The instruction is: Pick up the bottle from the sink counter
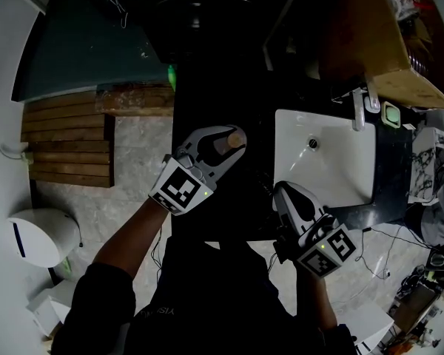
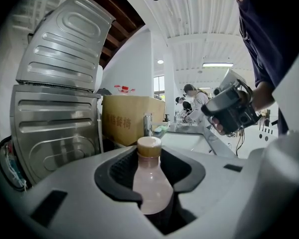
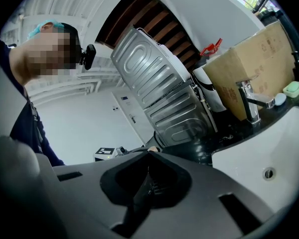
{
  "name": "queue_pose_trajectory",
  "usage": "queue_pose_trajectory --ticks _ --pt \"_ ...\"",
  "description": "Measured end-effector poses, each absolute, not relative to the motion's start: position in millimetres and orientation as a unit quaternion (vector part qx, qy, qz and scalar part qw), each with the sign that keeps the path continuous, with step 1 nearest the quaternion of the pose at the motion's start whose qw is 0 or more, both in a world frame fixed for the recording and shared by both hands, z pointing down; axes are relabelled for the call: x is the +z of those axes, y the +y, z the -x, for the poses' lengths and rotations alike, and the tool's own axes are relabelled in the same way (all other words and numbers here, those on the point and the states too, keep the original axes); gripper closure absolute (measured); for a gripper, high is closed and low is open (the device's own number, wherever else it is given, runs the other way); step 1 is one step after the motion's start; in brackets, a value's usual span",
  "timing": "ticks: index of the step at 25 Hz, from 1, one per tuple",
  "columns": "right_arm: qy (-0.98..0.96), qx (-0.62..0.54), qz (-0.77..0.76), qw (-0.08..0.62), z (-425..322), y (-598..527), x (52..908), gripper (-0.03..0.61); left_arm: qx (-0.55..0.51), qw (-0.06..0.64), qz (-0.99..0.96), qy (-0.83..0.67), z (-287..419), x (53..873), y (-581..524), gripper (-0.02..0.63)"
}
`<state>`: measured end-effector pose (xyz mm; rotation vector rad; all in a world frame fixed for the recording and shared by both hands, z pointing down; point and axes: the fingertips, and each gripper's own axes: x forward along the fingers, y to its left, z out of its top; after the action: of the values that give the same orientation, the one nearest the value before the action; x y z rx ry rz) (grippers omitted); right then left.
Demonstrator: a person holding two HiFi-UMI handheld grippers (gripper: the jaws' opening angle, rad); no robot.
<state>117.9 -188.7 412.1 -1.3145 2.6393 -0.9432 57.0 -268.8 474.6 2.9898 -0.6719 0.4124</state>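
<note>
pale pink bottle [image 2: 150,183] is sitting pinched in my left gripper [image 1: 223,143], seemingly clear of the dark sink counter [image 1: 237,198], so the pickup is looking done; my right gripper [image 3: 148,176] is idling closed, empty.

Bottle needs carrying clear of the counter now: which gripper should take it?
Left. The left gripper is already clamped on the bottle; the right gripper is shut and empty by the sink.

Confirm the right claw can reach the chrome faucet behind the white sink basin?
Likely yes. The right claw sits shut and empty by the near edge of the white sink basin, and nothing stands in the basin between it and the chrome faucet.
</note>
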Motion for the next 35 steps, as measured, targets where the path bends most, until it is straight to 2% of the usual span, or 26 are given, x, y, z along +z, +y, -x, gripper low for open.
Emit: queue_pose_trajectory --ticks 35 --pt "0.880 -0.252 0.398 0.060 -93.5 -205.6 354.6 0.554 0.107 -0.012 -0.966 -0.234 -28.4 367.4 -247.6 0.472"
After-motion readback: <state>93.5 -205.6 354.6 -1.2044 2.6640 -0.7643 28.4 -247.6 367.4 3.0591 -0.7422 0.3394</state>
